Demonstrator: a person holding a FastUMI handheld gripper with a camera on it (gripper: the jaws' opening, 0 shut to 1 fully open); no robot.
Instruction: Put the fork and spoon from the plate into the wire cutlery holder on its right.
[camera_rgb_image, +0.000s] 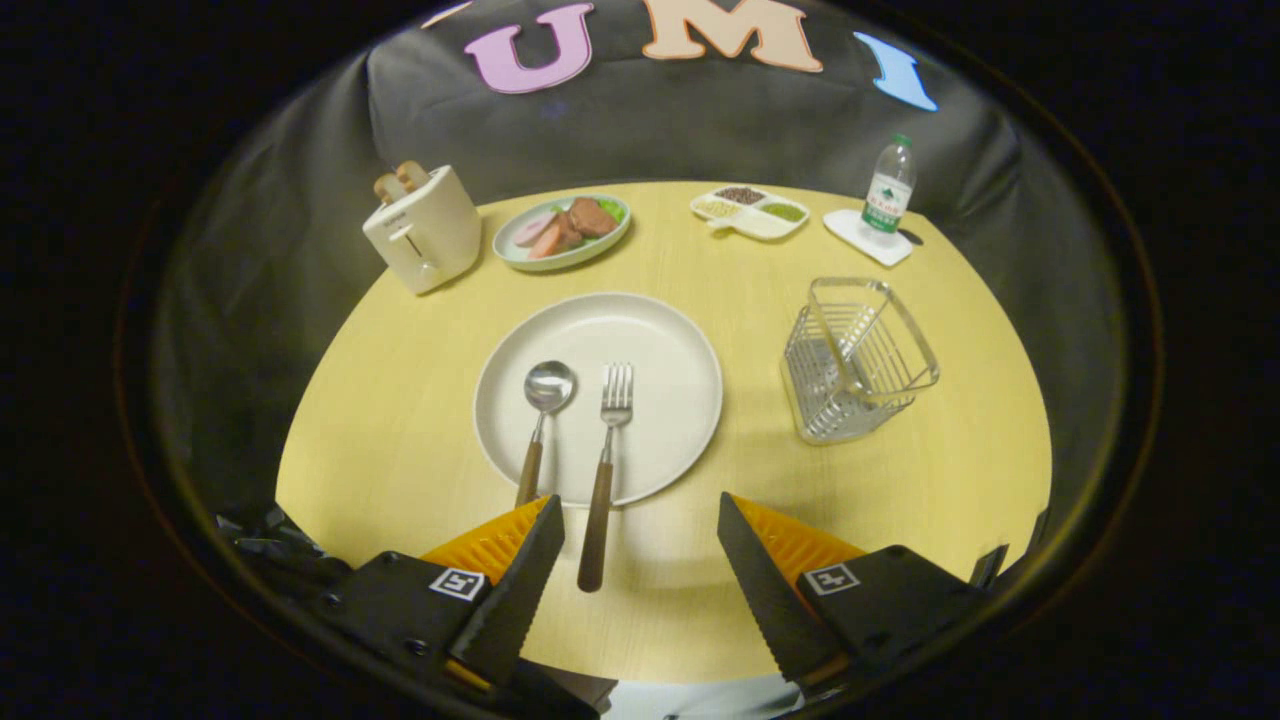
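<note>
Both handles (594, 535) point toward spread tongs (640, 510).

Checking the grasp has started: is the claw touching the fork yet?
Apart. The gripper view shows the open claw with the fork handle lying between its fingers, bare table visible on both sides of the handle.
</note>
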